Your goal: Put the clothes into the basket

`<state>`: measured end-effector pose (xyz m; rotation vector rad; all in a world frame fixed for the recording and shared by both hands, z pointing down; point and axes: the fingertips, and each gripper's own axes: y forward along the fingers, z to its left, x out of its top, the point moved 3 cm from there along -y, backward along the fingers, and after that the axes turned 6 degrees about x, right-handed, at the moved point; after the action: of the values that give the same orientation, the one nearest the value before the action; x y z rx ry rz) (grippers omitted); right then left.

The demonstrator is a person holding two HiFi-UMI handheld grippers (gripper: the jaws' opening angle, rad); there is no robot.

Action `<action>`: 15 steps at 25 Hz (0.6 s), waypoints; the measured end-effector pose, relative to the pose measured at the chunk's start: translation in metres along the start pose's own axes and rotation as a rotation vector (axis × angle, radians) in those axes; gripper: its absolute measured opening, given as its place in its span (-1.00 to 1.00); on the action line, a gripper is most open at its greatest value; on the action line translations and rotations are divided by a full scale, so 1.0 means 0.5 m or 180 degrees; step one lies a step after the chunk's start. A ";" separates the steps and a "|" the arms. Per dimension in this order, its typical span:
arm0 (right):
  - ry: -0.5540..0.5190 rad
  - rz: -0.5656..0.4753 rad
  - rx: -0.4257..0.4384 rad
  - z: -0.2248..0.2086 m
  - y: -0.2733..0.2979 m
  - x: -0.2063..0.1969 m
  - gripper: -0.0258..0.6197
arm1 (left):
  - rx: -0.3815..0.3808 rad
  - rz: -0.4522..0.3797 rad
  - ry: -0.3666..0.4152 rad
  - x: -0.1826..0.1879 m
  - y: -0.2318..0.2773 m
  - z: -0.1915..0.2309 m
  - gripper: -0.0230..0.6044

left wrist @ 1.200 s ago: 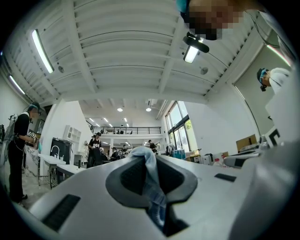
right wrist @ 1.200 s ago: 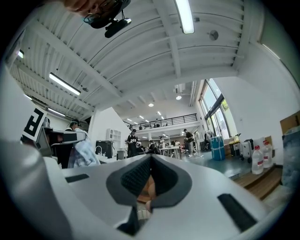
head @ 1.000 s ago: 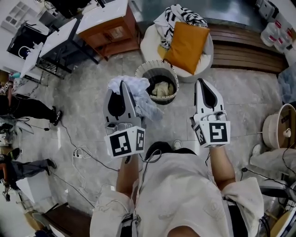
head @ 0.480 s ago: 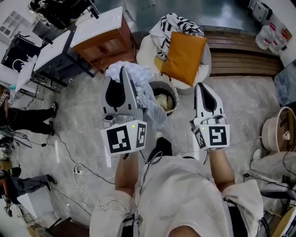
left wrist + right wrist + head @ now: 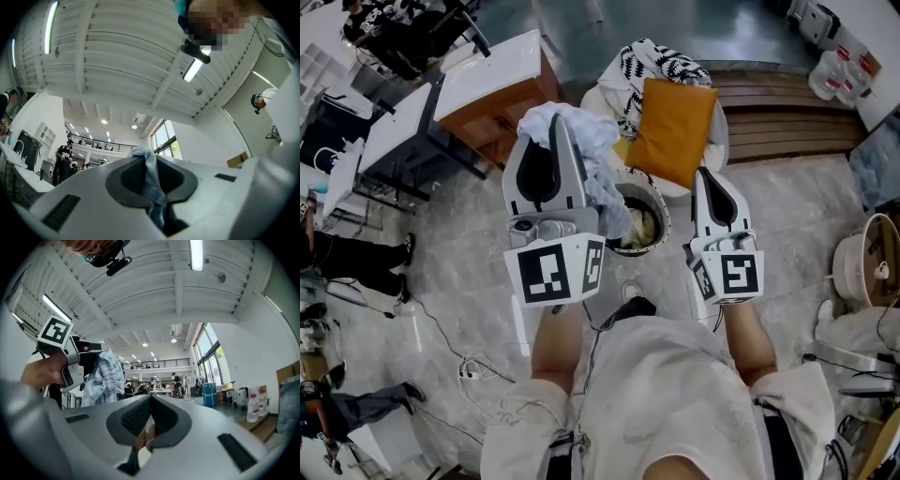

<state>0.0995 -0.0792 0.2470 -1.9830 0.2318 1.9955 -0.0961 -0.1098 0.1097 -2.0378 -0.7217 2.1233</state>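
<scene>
My left gripper [image 5: 557, 120] is shut on a pale blue and white garment [image 5: 589, 150], which bunches round the jaw tips and hangs down over the left rim of the round woven basket [image 5: 664, 225]. The basket holds cream clothes [image 5: 645, 225]. In the left gripper view the blue cloth [image 5: 152, 187] is pinched between the pads. My right gripper [image 5: 706, 173] stands to the right of the basket, jaws shut with nothing in them. In the right gripper view its jaw tips [image 5: 151, 397] meet, and the garment [image 5: 105, 376] hangs from the left gripper at the left.
Behind the basket is a round white seat [image 5: 600, 94] with an orange cushion [image 5: 675, 112] and a black and white patterned cloth [image 5: 661, 56]. A wooden cabinet [image 5: 502, 103] stands at the back left, wooden slats [image 5: 787, 112] at the right. Cables [image 5: 478, 361] lie on the floor.
Both grippers have gone forward to the basket, which now lies nearer in the head view. The left gripper has risen with the garment from the basket's left to over its rim.
</scene>
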 end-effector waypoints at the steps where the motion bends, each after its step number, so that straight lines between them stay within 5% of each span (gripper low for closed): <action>1: -0.0005 0.0018 -0.0014 0.003 0.013 -0.002 -0.96 | -0.0017 0.0027 -0.0012 -0.012 0.012 0.009 -0.79; 15: 0.0032 0.0318 -0.0034 0.033 0.156 -0.091 -0.96 | -0.0024 0.0720 -0.0208 -0.259 0.068 0.120 -0.79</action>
<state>0.0573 -0.1514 0.2841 -2.0254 0.3296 2.0518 -0.1340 -0.2066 0.2134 -2.1549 -0.5294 2.3187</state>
